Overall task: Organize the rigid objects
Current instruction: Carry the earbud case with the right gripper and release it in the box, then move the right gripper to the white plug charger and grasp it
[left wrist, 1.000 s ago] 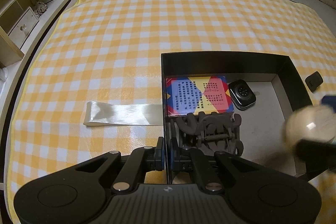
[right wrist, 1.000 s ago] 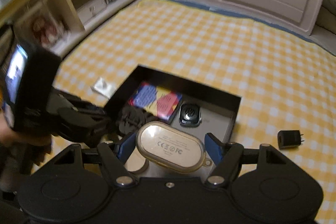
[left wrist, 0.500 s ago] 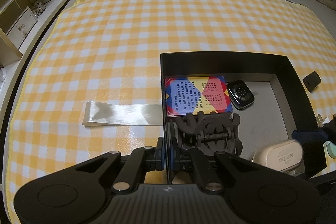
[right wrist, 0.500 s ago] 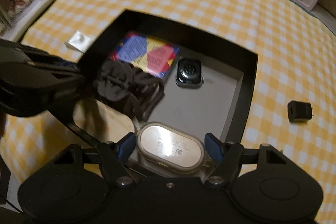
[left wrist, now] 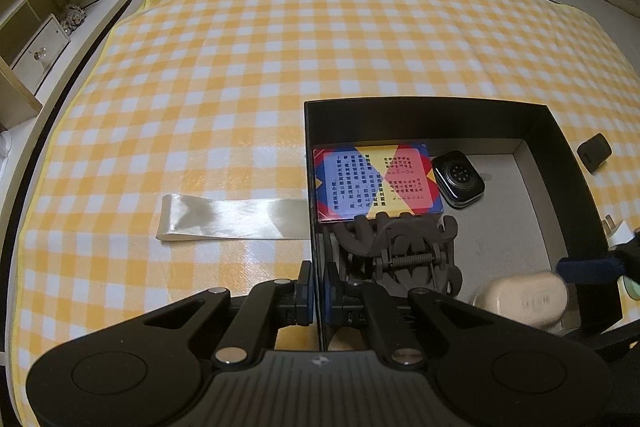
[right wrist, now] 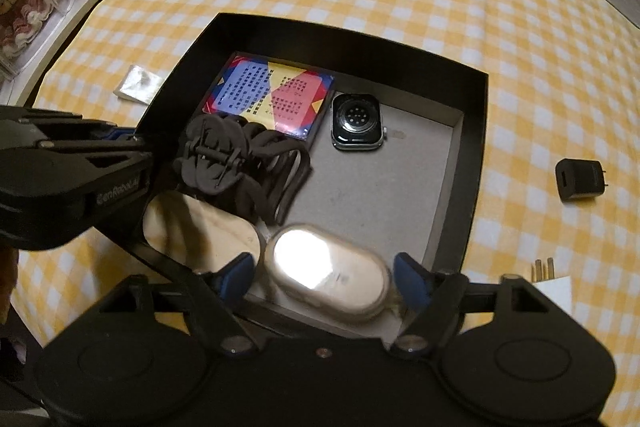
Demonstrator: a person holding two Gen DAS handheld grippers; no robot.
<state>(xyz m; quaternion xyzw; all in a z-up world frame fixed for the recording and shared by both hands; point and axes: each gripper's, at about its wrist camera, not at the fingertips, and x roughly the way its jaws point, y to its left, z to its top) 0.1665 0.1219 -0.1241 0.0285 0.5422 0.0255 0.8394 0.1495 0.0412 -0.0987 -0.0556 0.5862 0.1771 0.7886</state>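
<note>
A black open box (left wrist: 424, 109) (right wrist: 476, 163) lies on the yellow checked cloth. Inside lie a colourful card box (left wrist: 376, 181) (right wrist: 270, 97), a black watch body (left wrist: 458, 179) (right wrist: 358, 121), a dark hair claw (left wrist: 396, 255) (right wrist: 240, 159) and a beige oval case (left wrist: 528, 297) (right wrist: 328, 271). My left gripper (left wrist: 317, 293) is shut on the box's left wall. My right gripper (right wrist: 326, 273) is open around the oval case, which rests on the box floor at the near corner; small gaps show between its blue pads and the case.
A black charger plug (right wrist: 580, 179) (left wrist: 594, 151) lies on the cloth right of the box. A white plug (right wrist: 554, 285) lies nearer, at the right. A shiny ribbon strip (left wrist: 232, 217) lies left of the box. Shelves and drawers (left wrist: 36, 55) stand at the far left.
My right gripper carried the oval case down into the box's near right corner and opened its jaws off it. My left gripper stayed clamped on the box wall.
</note>
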